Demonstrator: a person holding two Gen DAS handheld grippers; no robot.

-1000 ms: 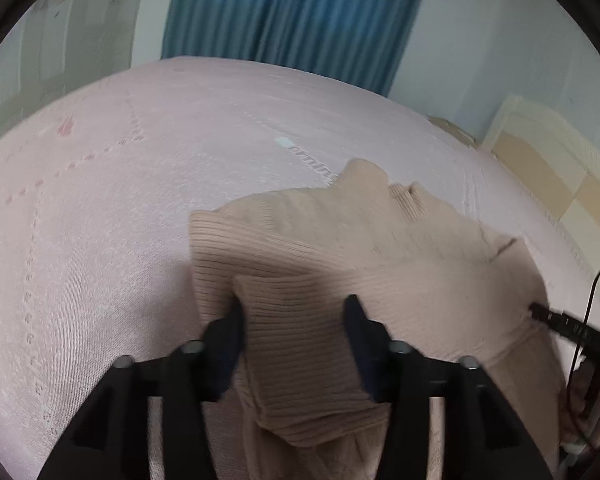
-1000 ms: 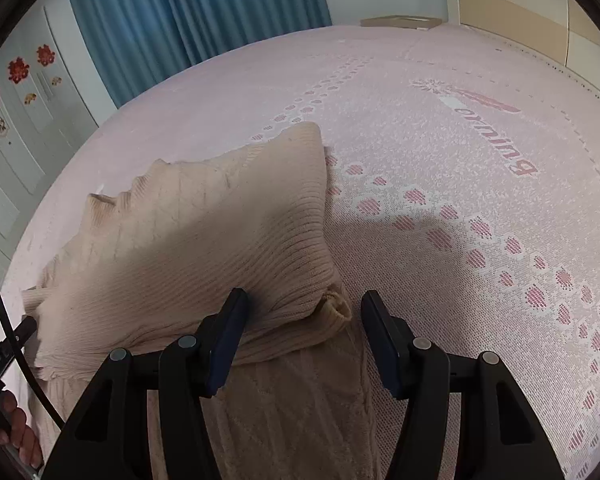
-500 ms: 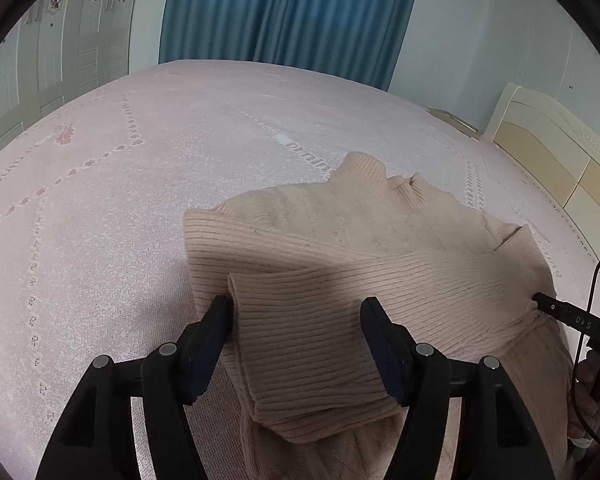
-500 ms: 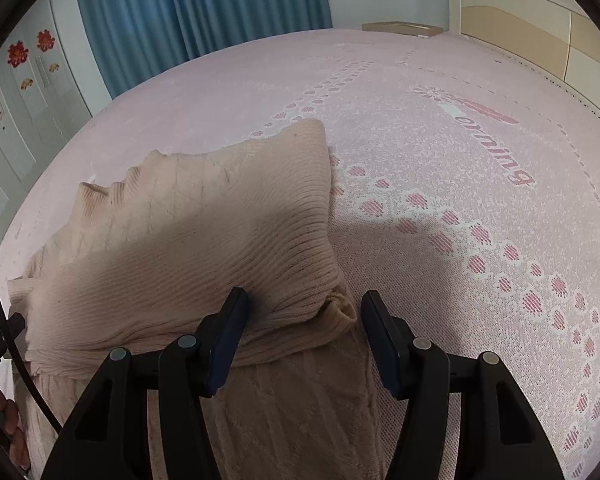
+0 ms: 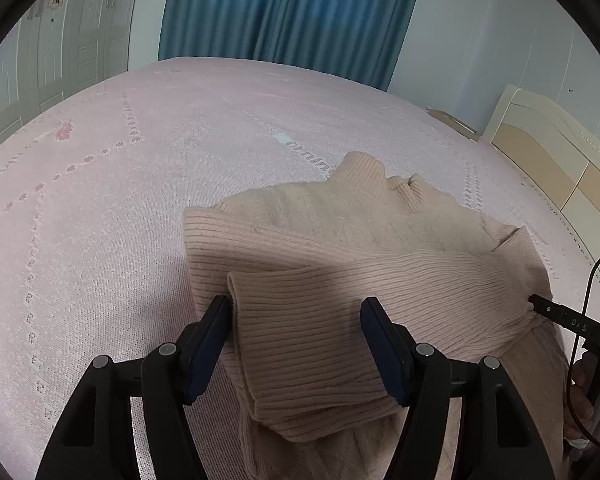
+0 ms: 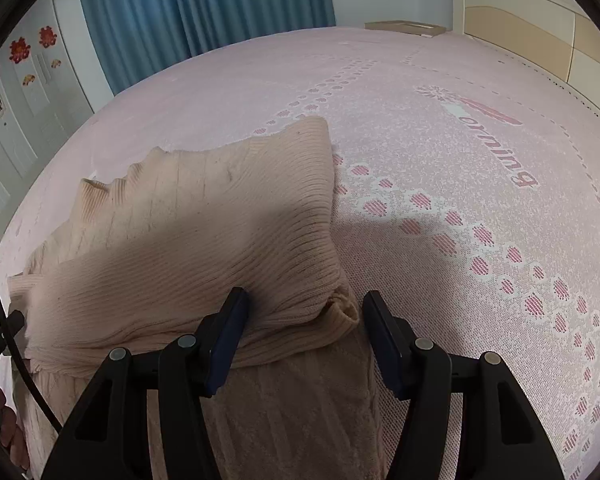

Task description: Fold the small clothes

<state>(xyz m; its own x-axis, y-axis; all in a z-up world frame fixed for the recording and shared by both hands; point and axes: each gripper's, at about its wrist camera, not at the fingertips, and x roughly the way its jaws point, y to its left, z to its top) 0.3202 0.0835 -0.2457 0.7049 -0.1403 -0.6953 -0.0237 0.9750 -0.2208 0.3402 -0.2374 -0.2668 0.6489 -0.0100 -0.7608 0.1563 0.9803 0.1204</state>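
A beige ribbed sweater (image 5: pixel 360 232) lies on the pink bedspread (image 5: pixel 100 220), both sleeves folded across its body. My left gripper (image 5: pixel 296 316) is open over the left sleeve's cuff (image 5: pixel 320 340), which lies loose between the jaws. In the right wrist view the same sweater (image 6: pixel 180 232) fills the left half. My right gripper (image 6: pixel 304 312) is open there, with the other sleeve's cuff (image 6: pixel 342 312) lying between its jaws, unpinched. One tip of the right gripper pokes in at the far right of the left wrist view, with a hand (image 5: pixel 588 400) behind it.
The bedspread (image 6: pixel 460 240) stretches wide around the sweater. A blue curtain (image 5: pixel 284 12) hangs behind the bed, a cream headboard (image 5: pixel 548 152) stands at the right, and white wardrobe doors (image 6: pixel 16 100) at the left. A black cable (image 6: pixel 4 320) runs at the left edge.
The left gripper's jaws have spread wider and let go of the sleeve cuff, which now lies flat. The right gripper stays the same.
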